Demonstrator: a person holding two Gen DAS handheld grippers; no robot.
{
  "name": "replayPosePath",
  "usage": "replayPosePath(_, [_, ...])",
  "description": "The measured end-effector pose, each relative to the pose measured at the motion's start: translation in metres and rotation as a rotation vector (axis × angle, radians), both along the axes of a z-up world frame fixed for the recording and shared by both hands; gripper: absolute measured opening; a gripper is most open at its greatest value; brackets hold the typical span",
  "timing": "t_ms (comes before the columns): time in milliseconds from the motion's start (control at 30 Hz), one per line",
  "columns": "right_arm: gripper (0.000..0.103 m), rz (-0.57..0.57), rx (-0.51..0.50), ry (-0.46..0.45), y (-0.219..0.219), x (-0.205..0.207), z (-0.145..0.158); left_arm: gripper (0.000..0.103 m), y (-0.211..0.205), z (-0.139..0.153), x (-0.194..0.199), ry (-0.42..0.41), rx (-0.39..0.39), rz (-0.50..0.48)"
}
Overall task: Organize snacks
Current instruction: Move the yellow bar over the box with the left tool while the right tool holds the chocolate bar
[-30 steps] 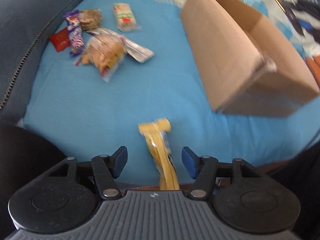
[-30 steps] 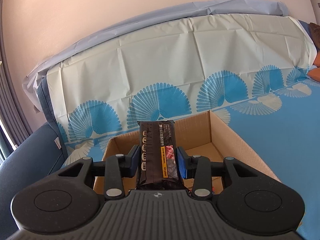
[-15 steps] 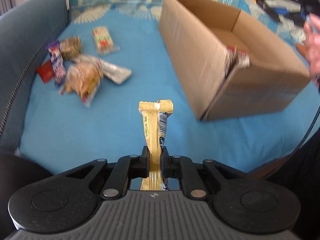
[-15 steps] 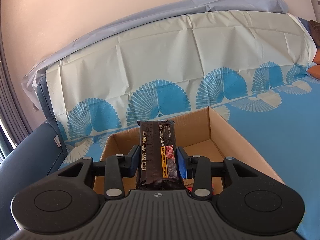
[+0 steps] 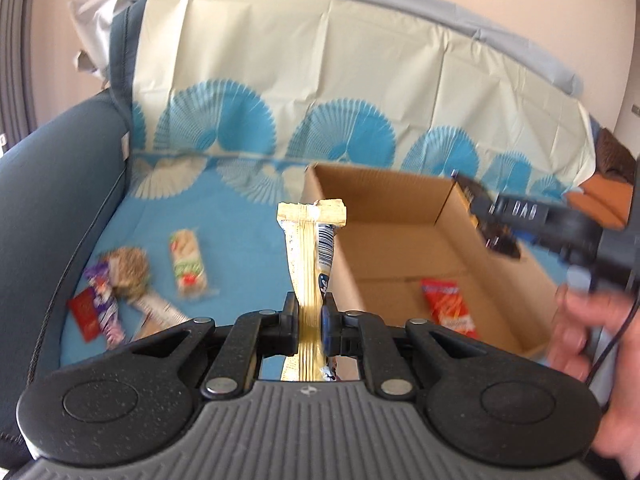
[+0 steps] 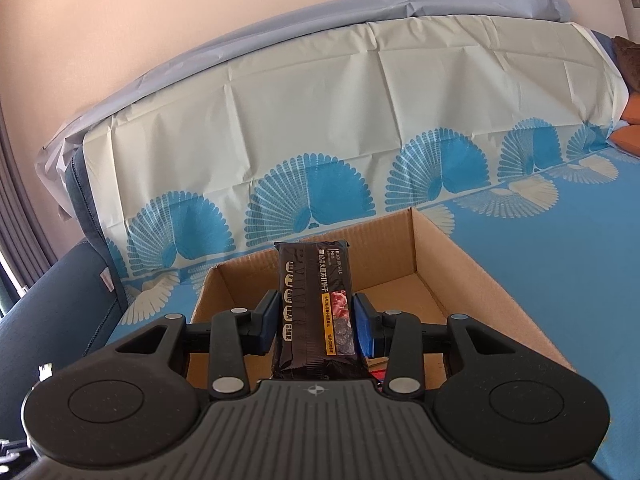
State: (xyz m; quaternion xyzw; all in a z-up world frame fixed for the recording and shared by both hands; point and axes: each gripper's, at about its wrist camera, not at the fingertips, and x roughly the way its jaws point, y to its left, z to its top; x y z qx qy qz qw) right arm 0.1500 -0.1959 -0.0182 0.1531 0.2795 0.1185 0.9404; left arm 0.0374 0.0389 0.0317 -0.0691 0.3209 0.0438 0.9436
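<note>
Pinching gold snack packet upright in left gripper, beside cardboard box; clamping black ham-cracker pack in right gripper, apparently above box interior.

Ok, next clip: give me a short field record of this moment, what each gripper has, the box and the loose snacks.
left gripper: shut on yellow snack bar
right gripper: shut on black snack pack, over the box
box: cardboard, open top, red packet inside
loose snacks: small pile on blue cover, left of box
</note>
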Motion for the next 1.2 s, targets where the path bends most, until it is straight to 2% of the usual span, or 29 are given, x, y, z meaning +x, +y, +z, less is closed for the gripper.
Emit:
replayPosePath(267, [0.041,-0.059,-0.005,0.014,-0.01,0.003,-0.004,0.011,-0.04,0.029,0.05,-0.086,-0.029,-0.074])
replayPosePath(500, [0.041,-0.104,-0.005,0.027,-0.019,0.005,-0.007,0.011,-0.067,0.034,0.084,-0.103,-0.04,-0.119])
replayPosePath(900, [0.041,-0.14,-0.001,0.024,-0.023,0.006,-0.007,0.011,-0.081,0.04,0.118,-0.122,-0.045,-0.132])
replayPosePath(1200, [0.041,-0.14,-0.006,0.016,-0.022,0.004,-0.007,0.011,-0.089,0.043,0.128,-0.127,-0.043,-0.151])
